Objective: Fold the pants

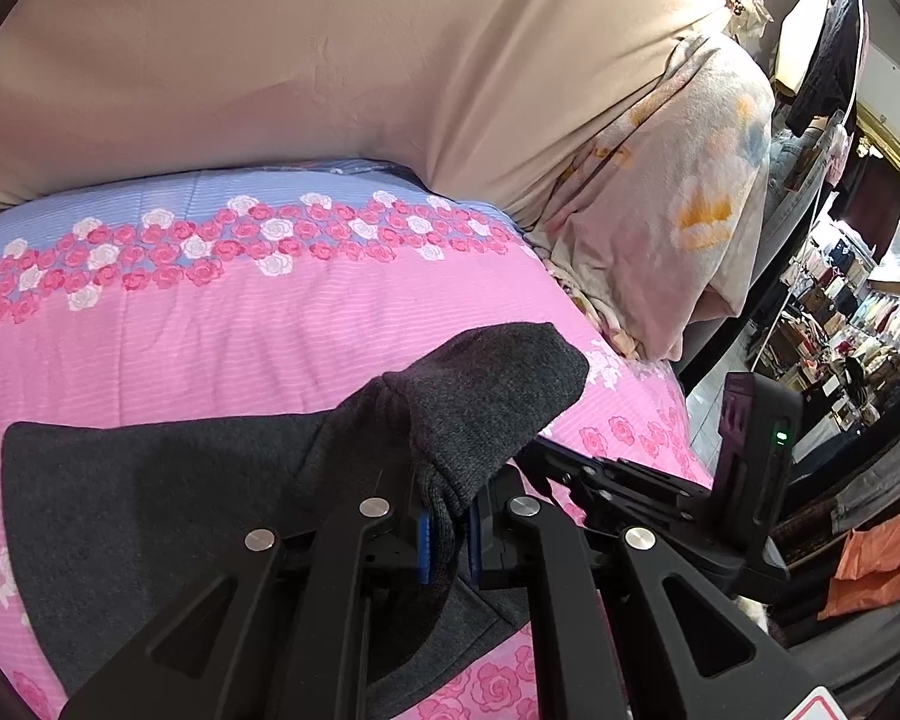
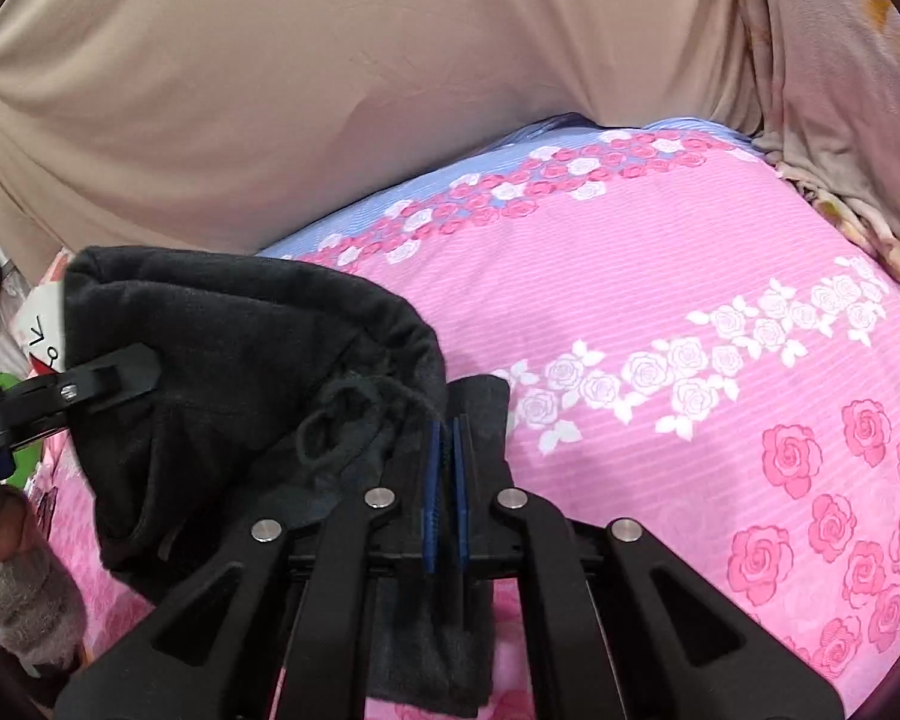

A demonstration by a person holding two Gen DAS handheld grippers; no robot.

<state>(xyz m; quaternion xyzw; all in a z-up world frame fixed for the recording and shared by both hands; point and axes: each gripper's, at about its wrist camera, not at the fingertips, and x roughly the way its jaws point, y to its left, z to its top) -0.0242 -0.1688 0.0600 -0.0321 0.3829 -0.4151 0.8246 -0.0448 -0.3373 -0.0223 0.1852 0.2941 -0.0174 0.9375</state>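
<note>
The dark grey pants (image 1: 150, 480) lie on a pink rose-print bedspread (image 1: 210, 330). My left gripper (image 1: 450, 531) is shut on a ribbed cuff of the pants, which sticks up past the blue pads (image 1: 424, 546). My right gripper (image 2: 447, 480) is shut on a fold of the pants (image 2: 240, 372) by the drawstring waistband (image 2: 342, 414). The left gripper also shows at the left edge of the right wrist view (image 2: 108, 381), pinching the bunched cloth. The right gripper shows to the right in the left wrist view (image 1: 570, 468).
A beige sheet (image 1: 360, 60) rises behind the bed. A floral blanket (image 1: 678, 228) is heaped at the right. Beyond the bed's right edge are racks of clothes (image 1: 840, 324) and an orange cloth (image 1: 882, 558). A gloved hand (image 2: 24, 594) holds the left gripper.
</note>
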